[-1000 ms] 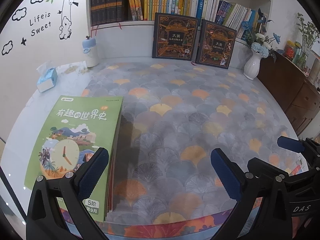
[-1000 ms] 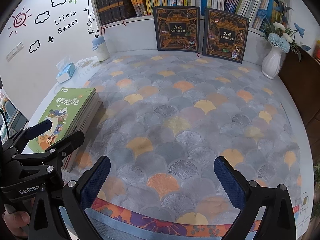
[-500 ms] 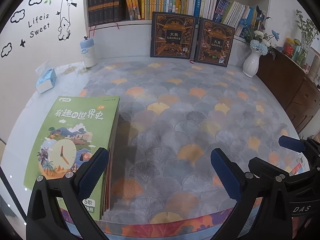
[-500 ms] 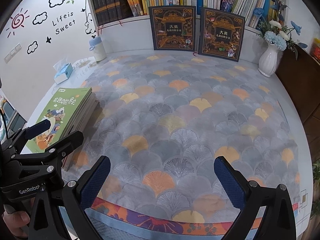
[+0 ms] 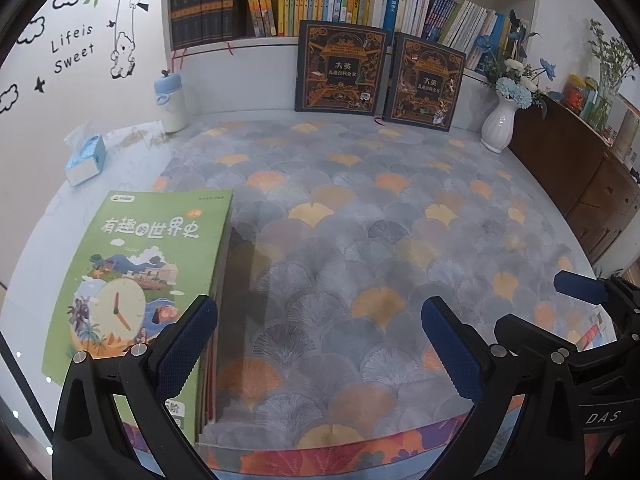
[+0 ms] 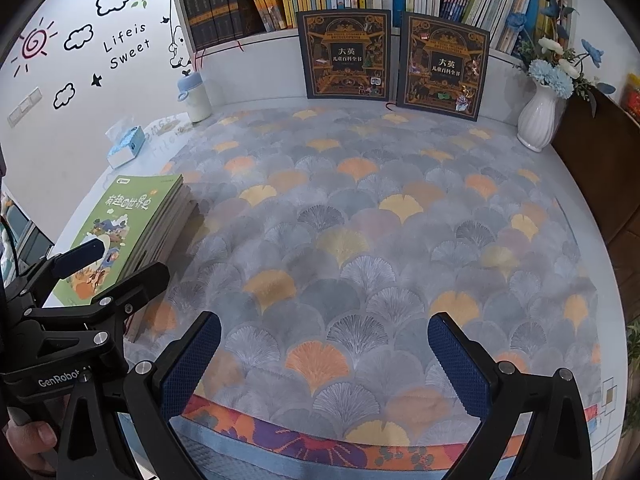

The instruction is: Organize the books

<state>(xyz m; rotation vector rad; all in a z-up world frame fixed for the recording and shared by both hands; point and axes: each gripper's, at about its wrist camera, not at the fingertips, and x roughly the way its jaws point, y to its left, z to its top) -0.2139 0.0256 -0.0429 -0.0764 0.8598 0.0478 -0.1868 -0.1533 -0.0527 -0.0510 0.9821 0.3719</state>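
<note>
A stack of books topped by a green cover (image 5: 140,280) lies flat at the table's left front, also seen from the right wrist as the green stack (image 6: 132,216). Two dark ornate books (image 5: 340,72) (image 5: 426,80) lean upright against the bookshelf at the back. My left gripper (image 5: 316,332) is open, its left finger over the stack's near right corner and nothing between the pads. My right gripper (image 6: 324,344) is open over the patterned cloth near the front edge, holding nothing. Each gripper shows in the other's view: right gripper (image 5: 552,308), left gripper (image 6: 116,266).
A bookshelf (image 5: 320,0) packed with upright books runs along the back. A blue-capped bottle (image 5: 172,100) and tissue box (image 5: 86,158) sit at the back left, a white flower vase (image 5: 498,124) at the back right. A wooden cabinet (image 5: 592,184) borders the right side. A hand (image 6: 28,444) grips the left tool.
Both views have drifted only slightly. The grippers stay open and the books have not moved.
</note>
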